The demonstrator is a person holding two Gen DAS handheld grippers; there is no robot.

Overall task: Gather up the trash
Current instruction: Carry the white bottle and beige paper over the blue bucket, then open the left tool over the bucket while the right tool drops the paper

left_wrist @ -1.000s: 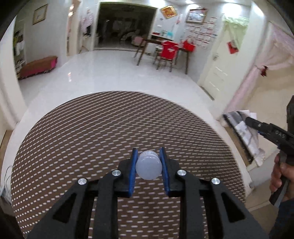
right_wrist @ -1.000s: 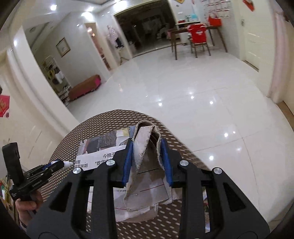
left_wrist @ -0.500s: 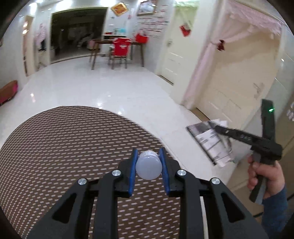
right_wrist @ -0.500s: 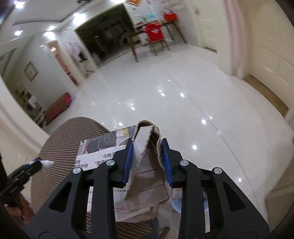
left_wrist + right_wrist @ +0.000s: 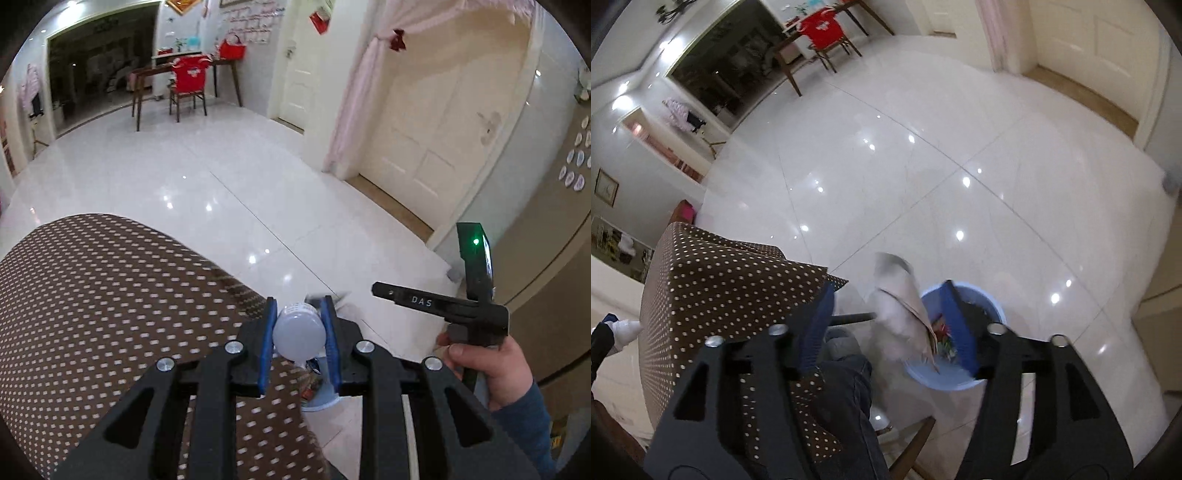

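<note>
The white tiled floor [image 5: 960,147] fills most of both views. The desk [image 5: 110,314], under a brown cloth with white dots, takes the lower left of each. On the floor just beside the desk's edge stands a light blue waste bin [image 5: 960,384] with colourful scraps inside. Over the bin, folded newspaper [image 5: 905,314], blurred, hangs between the blue pads of the right tongs [image 5: 894,325]; the jaws are opening and stand well apart, and neither pad presses on the paper. A trouser leg [image 5: 846,391] of the person shows below them. The left tongs [image 5: 300,332] are clamped narrowly on a small white plastic bottle [image 5: 299,332], held at the desk's edge above the bin. In the left wrist view, the person's right hand [image 5: 487,369] grips the handle of the right tongs.
</note>
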